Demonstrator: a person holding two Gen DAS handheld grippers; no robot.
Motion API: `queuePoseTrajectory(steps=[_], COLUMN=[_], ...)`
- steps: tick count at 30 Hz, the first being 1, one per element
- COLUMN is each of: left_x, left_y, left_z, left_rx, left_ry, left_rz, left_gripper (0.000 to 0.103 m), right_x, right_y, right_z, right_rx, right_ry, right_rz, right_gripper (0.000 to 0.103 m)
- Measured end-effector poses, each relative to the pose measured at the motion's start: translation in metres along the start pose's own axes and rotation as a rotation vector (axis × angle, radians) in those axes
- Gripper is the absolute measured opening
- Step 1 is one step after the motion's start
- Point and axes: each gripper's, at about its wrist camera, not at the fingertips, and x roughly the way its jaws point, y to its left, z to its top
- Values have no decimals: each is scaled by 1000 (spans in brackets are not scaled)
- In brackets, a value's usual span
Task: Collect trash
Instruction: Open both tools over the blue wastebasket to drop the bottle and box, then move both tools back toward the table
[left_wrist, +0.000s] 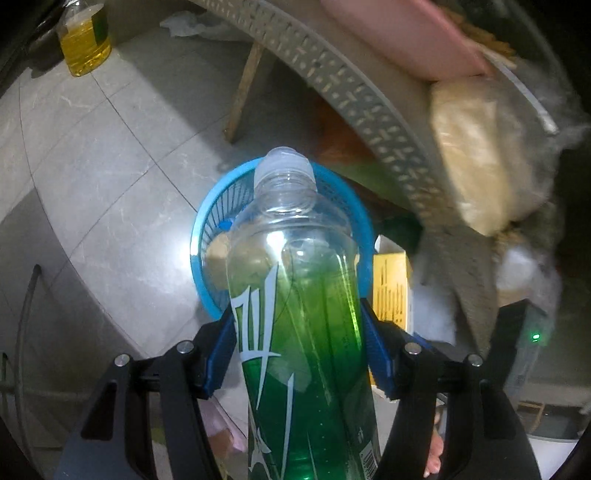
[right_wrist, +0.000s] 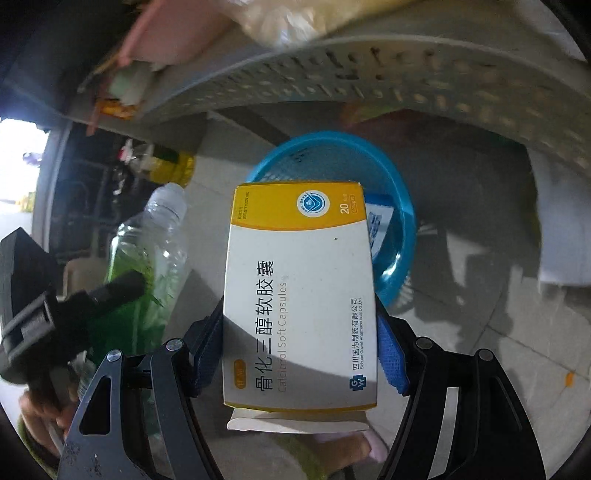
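Two items are being carried, one per gripper. The left gripper (left_wrist: 299, 350) is clamping one clear plastic bottle with a green label (left_wrist: 295, 295) between its blue pads, neck pointing away, far end overlapping the one round blue plastic basket (left_wrist: 207, 221) standing on the grey tiled floor (left_wrist: 110, 166). The right gripper (right_wrist: 301, 347) is gripping one white-and-yellow cardboard medicine box (right_wrist: 301, 295) by its long sides, held just in front of the same basket (right_wrist: 399, 206).

The right wrist view is showing a blue-and-white packet (right_wrist: 376, 229) lying inside the basket and the bottle (right_wrist: 155, 251) at the left with the left gripper's black finger across it; the left wrist view is showing the box (left_wrist: 391, 291) at the right, plus a bottle of yellow liquid (left_wrist: 85, 40) far left and crumpled white paper (left_wrist: 192, 26) beyond.

A grey perforated plastic chair (left_wrist: 362, 96) is arching over the basket's far side, loaded with a pink pad (left_wrist: 406, 37) and a tan bag (left_wrist: 476, 155).
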Motion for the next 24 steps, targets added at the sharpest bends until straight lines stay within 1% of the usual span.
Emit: queuePoseTrajectory(steps=[3,4,5,6,7,9,10,13,17,20,21,23,24], left_x=[19,24,26,26,25,23,20,4,-38,-71,-89,-126,-144], left_y=[-6,-6,-6,-5,-6,-6,-5,-8,-15,-21,-23,-24,-23], left_z=[10,13,14,13,13,12,11,8,0,-7,-14,-33,-44], left_rx=[7,9,18,26,32,27,19,33,46,70,86,113,119], left_ry=[10,4,-15,-31,-50,-56,-53,-72,-116,-146,-164,-203,-225], left_rz=[7,8,26,43,57,55,40,25,-5,-25,-26,-31,-36], left_gripper=[61,61,61,64,68,69,69,69,69,69,69,70,72], right_x=[19,25,33,37,41,44,42,28,-4,-27,-28,-40,-50], right_y=[11,13,15,15,12,2,0,-8,-11,-11,-7,-1,4], right_z=[15,19,21,20,19,18,16,5,-15,-35,-37,-52,-62], right_rx=[-45,-64,-82,-89,-88,-69,-59,-51,-42,-71,-84,-119,-145], right_ry=[-12,-17,-24,-31,-30,-29,-35,-57,-106,-122,-122,-124,-124], right_rz=[-37,-46,-56,-81,-98,-83,-78,-77,-59,-53,-55,-46,-35], right_gripper=[72,78,80,82,82,82,82,82,82,82,82,82,82])
